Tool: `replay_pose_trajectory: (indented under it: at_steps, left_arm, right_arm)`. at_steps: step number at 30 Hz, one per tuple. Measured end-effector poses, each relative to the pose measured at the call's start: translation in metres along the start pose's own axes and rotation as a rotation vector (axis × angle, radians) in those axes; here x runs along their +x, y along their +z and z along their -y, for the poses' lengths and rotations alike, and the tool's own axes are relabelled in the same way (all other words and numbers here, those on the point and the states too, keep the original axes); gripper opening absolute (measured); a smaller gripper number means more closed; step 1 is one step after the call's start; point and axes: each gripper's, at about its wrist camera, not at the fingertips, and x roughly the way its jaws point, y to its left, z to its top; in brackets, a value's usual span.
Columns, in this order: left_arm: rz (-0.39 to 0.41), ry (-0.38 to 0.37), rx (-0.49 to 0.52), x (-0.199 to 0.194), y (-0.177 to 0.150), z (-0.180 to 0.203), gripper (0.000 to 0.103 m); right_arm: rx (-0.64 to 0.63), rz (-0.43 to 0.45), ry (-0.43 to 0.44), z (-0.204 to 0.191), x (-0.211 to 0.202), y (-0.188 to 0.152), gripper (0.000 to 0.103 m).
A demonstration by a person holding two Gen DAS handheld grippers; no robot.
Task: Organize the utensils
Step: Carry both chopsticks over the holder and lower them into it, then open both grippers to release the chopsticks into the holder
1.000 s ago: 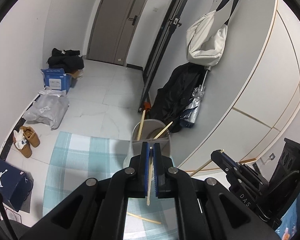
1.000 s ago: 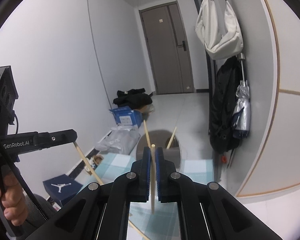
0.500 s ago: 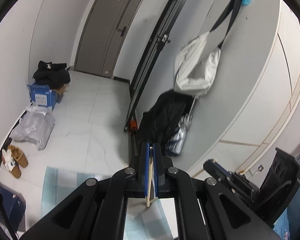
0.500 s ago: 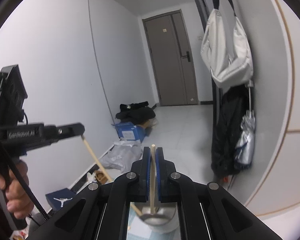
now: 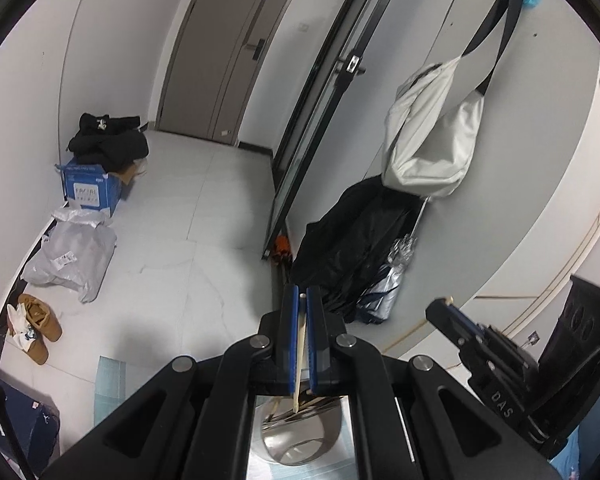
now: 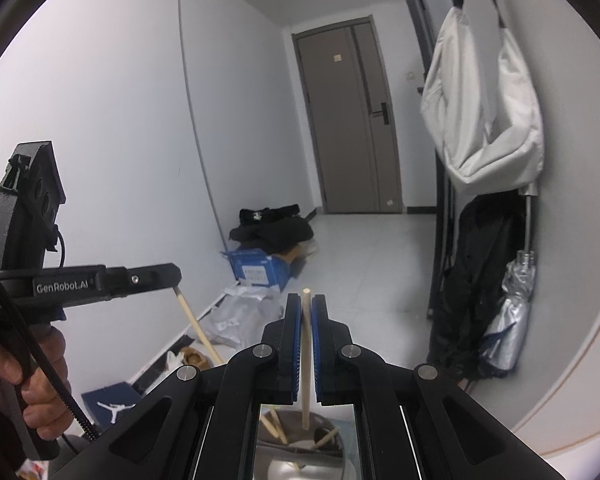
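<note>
Chopsticks are pinched in both grippers: the left gripper has its blue pads closed on a pale wooden chopstick, and the right gripper is clamped on a second chopstick held nearly upright. Beneath each pair of fingers sits a metal utensil cup on a checked mat, with more sticks leaning inside it.

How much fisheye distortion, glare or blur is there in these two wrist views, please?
Left wrist view: strong barrel distortion bows the grey door and walls, dark vignette at the corners, sharp throughout. Right wrist view: the same bending, soft even light, and reflections on the metal cup below the chopstick.
</note>
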Motion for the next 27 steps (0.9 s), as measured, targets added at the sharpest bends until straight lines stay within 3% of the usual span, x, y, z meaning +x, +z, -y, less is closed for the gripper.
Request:
replay_pose_trajectory:
  at_steps: [8,17,24,27]
  left_arm:
    - [-0.034,0.046,0.033,0.009,0.002,-0.006,0.000]
    - [-0.077,0.043,0.101,0.022,-0.003,0.003,0.000]
    - [-0.143,0.019,0.136,0.038,-0.029,0.002,0.001]
    - [-0.165,0.044,0.151,0.046,-0.038,0.000,0.001]
  right_arm:
    - [0.005,-0.051,0.027,0.001,0.029,-0.012,0.004]
    - [0.003,-0.113,0.055,0.004,0.043,-0.035,0.005]
    - [-0.052,-0.147,0.083,-0.005,0.053,-0.060,0.005]
    - [-0.050,-0.168,0.078,-0.004,0.057,-0.071,0.005]
